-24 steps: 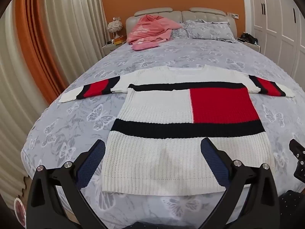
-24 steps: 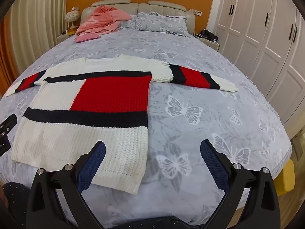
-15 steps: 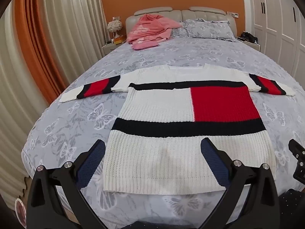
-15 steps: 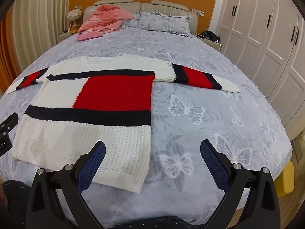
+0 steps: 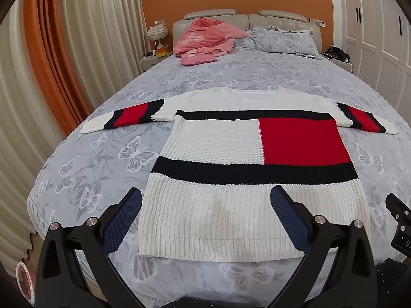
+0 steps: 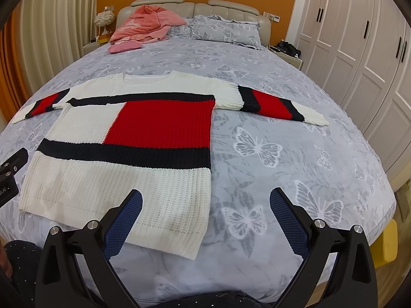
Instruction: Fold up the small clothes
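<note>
1. Drifted slightly since the earlier frame; sweater [image 5: 246,179] a touch lower in view, lying flat on bed [image 6: 295,154].
2. Left gripper [image 5: 206,220] and right gripper [image 6: 205,220]: fingers spread wide, holding nothing.
3. Best pinched at sleeve cuffs, folded inward evenly.
4. Chunky ribbed knit, boxy, soft; likely stretchy.

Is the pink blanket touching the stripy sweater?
Apart. The left wrist view shows the pink blanket heaped up by the headboard, with a wide stretch of butterfly bedspread between it and the sweater.
</note>
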The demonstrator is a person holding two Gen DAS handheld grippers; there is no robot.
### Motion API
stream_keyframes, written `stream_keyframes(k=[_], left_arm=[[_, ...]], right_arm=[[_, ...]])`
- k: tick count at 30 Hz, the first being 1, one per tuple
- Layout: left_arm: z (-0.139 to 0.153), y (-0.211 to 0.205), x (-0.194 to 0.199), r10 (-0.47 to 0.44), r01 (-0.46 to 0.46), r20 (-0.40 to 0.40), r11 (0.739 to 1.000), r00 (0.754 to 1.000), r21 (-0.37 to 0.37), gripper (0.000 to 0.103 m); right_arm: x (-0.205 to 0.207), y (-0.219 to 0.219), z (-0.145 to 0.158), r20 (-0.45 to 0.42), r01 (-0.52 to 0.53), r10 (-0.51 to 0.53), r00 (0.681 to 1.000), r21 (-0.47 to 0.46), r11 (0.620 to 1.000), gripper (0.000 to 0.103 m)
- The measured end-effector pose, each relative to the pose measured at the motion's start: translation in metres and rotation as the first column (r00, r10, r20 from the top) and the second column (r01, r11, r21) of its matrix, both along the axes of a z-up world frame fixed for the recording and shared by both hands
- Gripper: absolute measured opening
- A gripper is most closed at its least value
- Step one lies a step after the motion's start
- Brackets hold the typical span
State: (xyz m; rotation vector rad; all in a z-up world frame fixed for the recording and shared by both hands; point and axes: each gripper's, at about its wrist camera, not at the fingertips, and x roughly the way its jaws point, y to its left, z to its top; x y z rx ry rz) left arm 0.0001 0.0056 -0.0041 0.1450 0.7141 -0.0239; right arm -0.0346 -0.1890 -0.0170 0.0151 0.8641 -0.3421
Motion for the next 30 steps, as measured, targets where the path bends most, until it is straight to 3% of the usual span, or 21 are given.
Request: stream_keyframes(k=[30], left_arm=[[-0.0004,-0.0066,-0.002,-0.015,0.015,0.007,0.999,1.0,0.031,0.098]], right_arm=[[-0.0003,0.0001,-0.0002,0.006,-0.002,0.002,1.0,-0.008,1.0,0.098]])
